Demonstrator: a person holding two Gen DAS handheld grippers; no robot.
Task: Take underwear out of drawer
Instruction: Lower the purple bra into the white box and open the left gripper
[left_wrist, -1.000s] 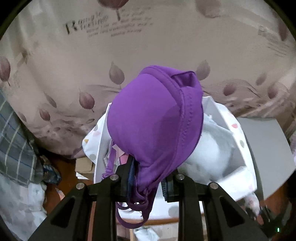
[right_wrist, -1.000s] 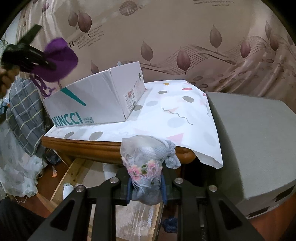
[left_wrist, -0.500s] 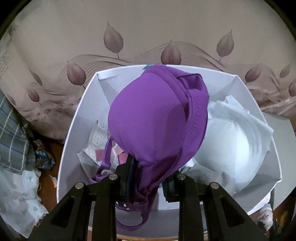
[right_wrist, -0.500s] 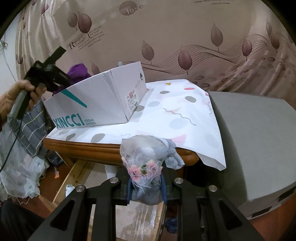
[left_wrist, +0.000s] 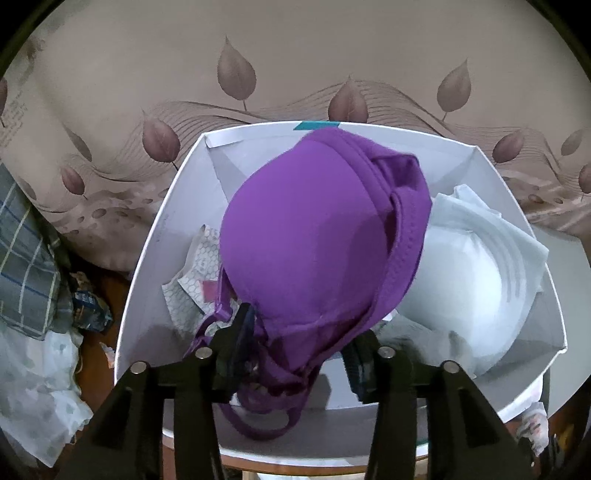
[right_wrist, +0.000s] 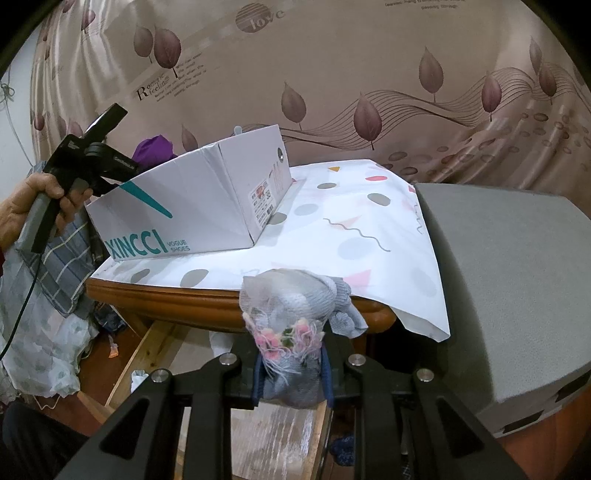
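Observation:
A purple bra (left_wrist: 314, 243) hangs over the open white shoe box (left_wrist: 147, 266), its straps drooping past the near wall. My left gripper (left_wrist: 299, 339) is opening around the bra's lower edge. The fingers (left_wrist: 242, 328) stand apart and the cloth lies loose between them. Inside the box lie a white bra (left_wrist: 465, 266) and a patterned white piece (left_wrist: 192, 280). In the right wrist view the box (right_wrist: 192, 206) stands on the table, and the purple bra (right_wrist: 153, 147) peeks over its rim. My right gripper (right_wrist: 291, 373) is shut on grey underwear with floral lace (right_wrist: 295, 314), in front of the table edge.
A dotted white cloth (right_wrist: 351, 236) covers the wooden table (right_wrist: 207, 314). A grey padded block (right_wrist: 509, 280) stands to the right. A hand (right_wrist: 37, 199) holds the left tool beside the box. Plaid fabric (left_wrist: 26, 254) and clutter lie at the left, and a leaf-patterned curtain (right_wrist: 332, 74) hangs behind.
The left gripper came down over the box with the purple bra, then its jaws spread apart and the bra's lower edge came loose. The right gripper and its grey underwear stayed still.

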